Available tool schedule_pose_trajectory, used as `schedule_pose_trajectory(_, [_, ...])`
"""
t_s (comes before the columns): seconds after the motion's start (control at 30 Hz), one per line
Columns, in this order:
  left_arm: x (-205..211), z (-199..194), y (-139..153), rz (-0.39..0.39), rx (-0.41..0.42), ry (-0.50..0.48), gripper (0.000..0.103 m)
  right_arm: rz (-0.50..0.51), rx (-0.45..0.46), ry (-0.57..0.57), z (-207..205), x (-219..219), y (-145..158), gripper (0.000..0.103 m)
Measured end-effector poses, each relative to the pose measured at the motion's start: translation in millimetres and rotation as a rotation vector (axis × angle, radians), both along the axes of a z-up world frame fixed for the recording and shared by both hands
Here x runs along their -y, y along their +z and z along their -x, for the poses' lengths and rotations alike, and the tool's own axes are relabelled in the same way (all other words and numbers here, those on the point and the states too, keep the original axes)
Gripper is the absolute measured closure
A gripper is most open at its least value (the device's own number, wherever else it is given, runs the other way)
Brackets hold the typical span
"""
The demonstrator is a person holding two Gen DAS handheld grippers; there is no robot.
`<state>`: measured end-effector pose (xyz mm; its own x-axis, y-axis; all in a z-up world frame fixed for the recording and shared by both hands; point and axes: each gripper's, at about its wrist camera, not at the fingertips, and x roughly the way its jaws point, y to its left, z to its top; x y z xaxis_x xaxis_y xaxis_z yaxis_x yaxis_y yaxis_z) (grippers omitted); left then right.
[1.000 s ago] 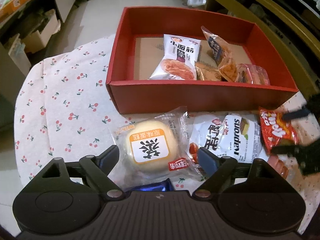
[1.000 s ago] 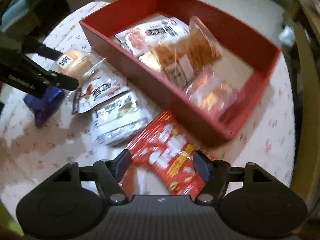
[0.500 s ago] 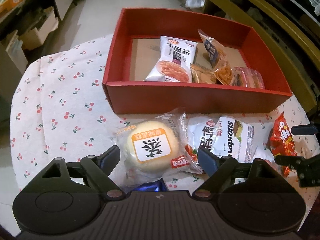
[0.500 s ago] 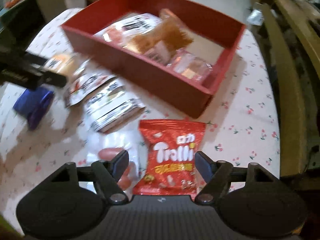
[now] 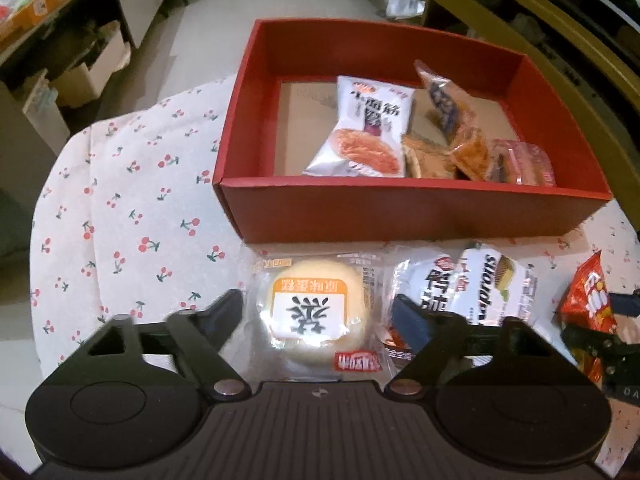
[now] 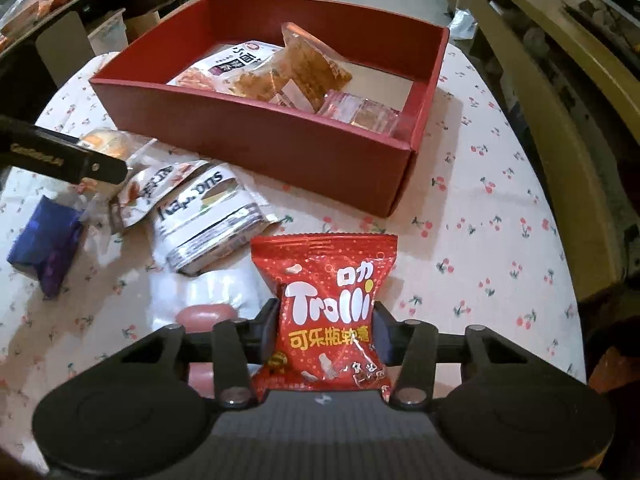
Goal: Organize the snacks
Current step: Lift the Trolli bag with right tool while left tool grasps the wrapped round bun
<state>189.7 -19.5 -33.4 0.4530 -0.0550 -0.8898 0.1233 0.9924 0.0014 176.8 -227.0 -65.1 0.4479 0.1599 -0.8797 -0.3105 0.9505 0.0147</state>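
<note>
A red box (image 5: 416,212) (image 6: 280,140) on the cherry-print tablecloth holds several snack packs. My right gripper (image 6: 325,322) is shut on a red Trolli bag (image 6: 326,308), which also shows at the right edge of the left wrist view (image 5: 588,300). My left gripper (image 5: 318,314) is open, its fingers either side of a wrapped round cake (image 5: 316,308) lying in front of the box. The cake is partly hidden behind the left gripper in the right wrist view (image 6: 106,142).
A white Naprons pack (image 5: 488,284) (image 6: 208,216) and a white-red pouch (image 6: 152,192) lie in front of the box. A blue packet (image 6: 48,248) and a clear pack of pink sausages (image 6: 208,312) lie nearer. Shelves and a wooden frame surround the table.
My right gripper has swung to face the Trolli bag and closed on it. My left gripper has edged forward around the cake and stays open.
</note>
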Motion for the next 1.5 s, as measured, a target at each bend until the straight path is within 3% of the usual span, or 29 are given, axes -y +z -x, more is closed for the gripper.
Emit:
schedule_pose_trajectory(0.27, [-5, 10, 7, 0.016, 0.010, -0.015, 0.036, -0.082, 0.045, -0.088, 14, 4, 24, 0.048])
schedule_pose_trajectory(0.4, [-8, 7, 4, 0.037, 0.002, -0.010, 0.027, -0.128, 0.061, -0.097, 17, -11, 35, 0.048])
schedule_pose_trajectory(0.5, [-2, 5, -3, -0.015, 0.005, -0.020, 0.015, -0.152, 0.049, -0.099, 16, -23, 36, 0.047])
schedule_pose_trajectory(0.63, [5, 6, -8, -0.067, 0.023, -0.041, 0.014, -0.182, 0.043, -0.107, 12, -34, 35, 0.047])
schedule_pose_trajectory(0.7, [7, 8, -4, -0.060, 0.030, -0.057, 0.027, -0.188, 0.044, -0.110, 10, -38, 35, 0.047])
schedule_pose_trajectory(0.77, [10, 12, 0, -0.071, 0.047, -0.070, 0.034, -0.194, 0.048, -0.118, 8, -41, 35, 0.047])
schedule_pose_trajectory(1.03, [-3, 20, 21, 0.007, 0.076, -0.039, 0.051, -0.172, 0.122, -0.145, 6, -42, 46, 0.048])
schedule_pose_trajectory(1.1, [-4, 21, 27, 0.029, 0.083, -0.037, 0.063, -0.177, 0.140, -0.149, 5, -42, 50, 0.048])
schedule_pose_trajectory(1.17, [-5, 22, 32, 0.052, 0.086, -0.040, 0.087, -0.169, 0.164, -0.148, 4, -44, 54, 0.048])
schedule_pose_trajectory(1.27, [-4, 21, 33, 0.051, 0.093, -0.051, 0.084, -0.174, 0.179, -0.144, 3, -46, 58, 0.048])
schedule_pose_trajectory(1.3, [-2, 20, 29, 0.034, 0.089, -0.050, 0.075, -0.175, 0.180, -0.145, 2, -47, 59, 0.048])
schedule_pose_trajectory(1.37, [-4, 16, 20, 0.044, 0.059, -0.038, 0.068, -0.178, 0.179, -0.145, 1, -47, 58, 0.048])
schedule_pose_trajectory(1.43, [-6, 15, 19, 0.041, 0.068, -0.030, 0.052, -0.177, 0.173, -0.143, 0, -47, 57, 0.048])
schedule_pose_trajectory(1.5, [-6, 13, 18, 0.028, 0.077, -0.020, 0.015, -0.177, 0.165, -0.136, -1, -47, 54, 0.048])
